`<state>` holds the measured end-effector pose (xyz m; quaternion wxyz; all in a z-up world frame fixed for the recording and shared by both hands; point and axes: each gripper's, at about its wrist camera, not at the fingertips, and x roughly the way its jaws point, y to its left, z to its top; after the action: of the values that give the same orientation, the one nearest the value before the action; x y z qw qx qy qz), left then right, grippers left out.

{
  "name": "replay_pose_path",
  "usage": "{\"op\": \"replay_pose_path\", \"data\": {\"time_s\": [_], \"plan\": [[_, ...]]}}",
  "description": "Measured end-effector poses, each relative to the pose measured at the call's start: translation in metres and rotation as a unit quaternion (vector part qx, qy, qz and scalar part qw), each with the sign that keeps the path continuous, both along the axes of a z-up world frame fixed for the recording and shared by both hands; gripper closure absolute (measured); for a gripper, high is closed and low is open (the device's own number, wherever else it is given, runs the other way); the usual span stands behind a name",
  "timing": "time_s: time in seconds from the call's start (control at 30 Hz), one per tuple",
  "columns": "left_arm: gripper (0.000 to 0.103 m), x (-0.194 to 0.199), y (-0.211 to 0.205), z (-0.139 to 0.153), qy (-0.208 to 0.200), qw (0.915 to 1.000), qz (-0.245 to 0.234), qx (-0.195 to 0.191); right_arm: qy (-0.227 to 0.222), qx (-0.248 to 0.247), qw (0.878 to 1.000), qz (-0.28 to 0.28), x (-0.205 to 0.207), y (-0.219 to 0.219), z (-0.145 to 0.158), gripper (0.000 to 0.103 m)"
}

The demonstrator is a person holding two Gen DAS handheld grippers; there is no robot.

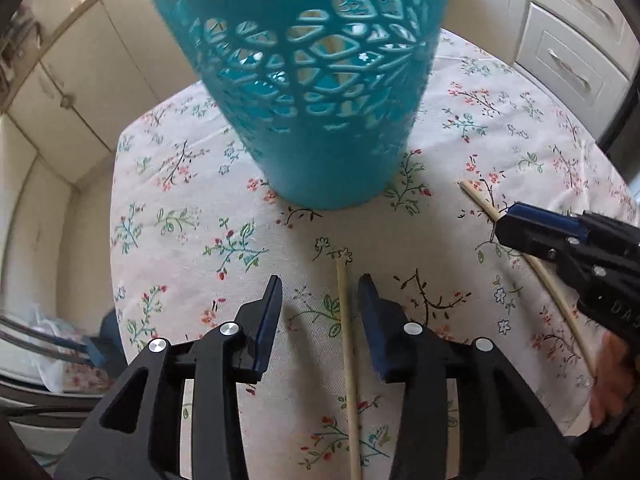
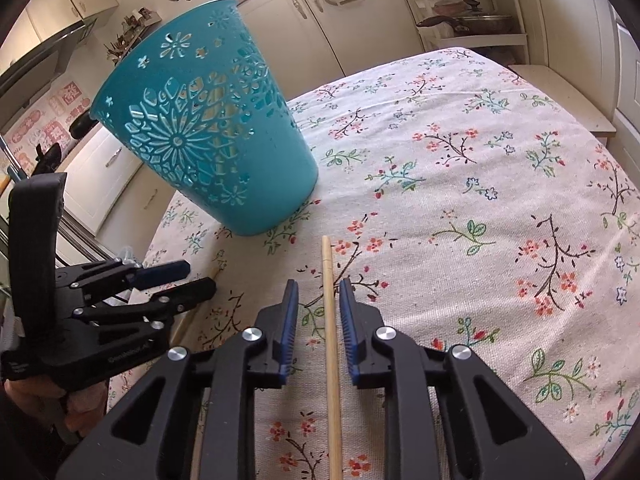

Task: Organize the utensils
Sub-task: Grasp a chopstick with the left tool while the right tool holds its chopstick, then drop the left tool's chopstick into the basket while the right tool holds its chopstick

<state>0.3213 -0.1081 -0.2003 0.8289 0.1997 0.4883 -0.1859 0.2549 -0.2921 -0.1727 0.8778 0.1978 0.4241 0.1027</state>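
Note:
A tall teal perforated holder stands on the floral tablecloth; it also shows in the right wrist view. Two wooden chopsticks lie flat on the cloth. One chopstick lies between the fingers of my open left gripper, close to the right finger. The other chopstick lies between the fingers of my open right gripper. In the left wrist view the right gripper sits over that second chopstick. In the right wrist view the left gripper is at the left.
The table edge drops off at the left, with cabinets beyond. Drawers stand at the far right. A shelf with pans and kitchen cabinets are behind the table. A hand holds the right gripper.

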Motion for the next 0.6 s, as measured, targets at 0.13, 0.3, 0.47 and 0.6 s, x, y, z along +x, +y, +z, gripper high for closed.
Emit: {"op": "replay_pose_path", "data": {"time_s": [0.13, 0.3, 0.47, 0.6], "plan": [[0.099, -0.018, -0.018, 0.001, 0.001, 0.9987, -0.041, 0.028, 0.0, 0.0, 1.0, 0.0, 0.0, 0.0, 0.0, 0.082], [0.099, -0.045, -0.017, 0.017, 0.034, 0.9956, -0.087, 0.01, 0.0, 0.007, 1.0, 0.0, -0.001, -0.003, 0.0, 0.082], [0.099, -0.061, 0.008, 0.068, 0.055, 0.9894, -0.106, -0.082, 0.0, 0.007, 1.0, 0.0, -0.001, -0.004, 0.0, 0.082], [0.099, -0.065, 0.016, 0.126, 0.021, 0.9828, -0.097, -0.155, 0.0, 0.006, 1.0, 0.001, -0.001, -0.004, 0.0, 0.082]]}}
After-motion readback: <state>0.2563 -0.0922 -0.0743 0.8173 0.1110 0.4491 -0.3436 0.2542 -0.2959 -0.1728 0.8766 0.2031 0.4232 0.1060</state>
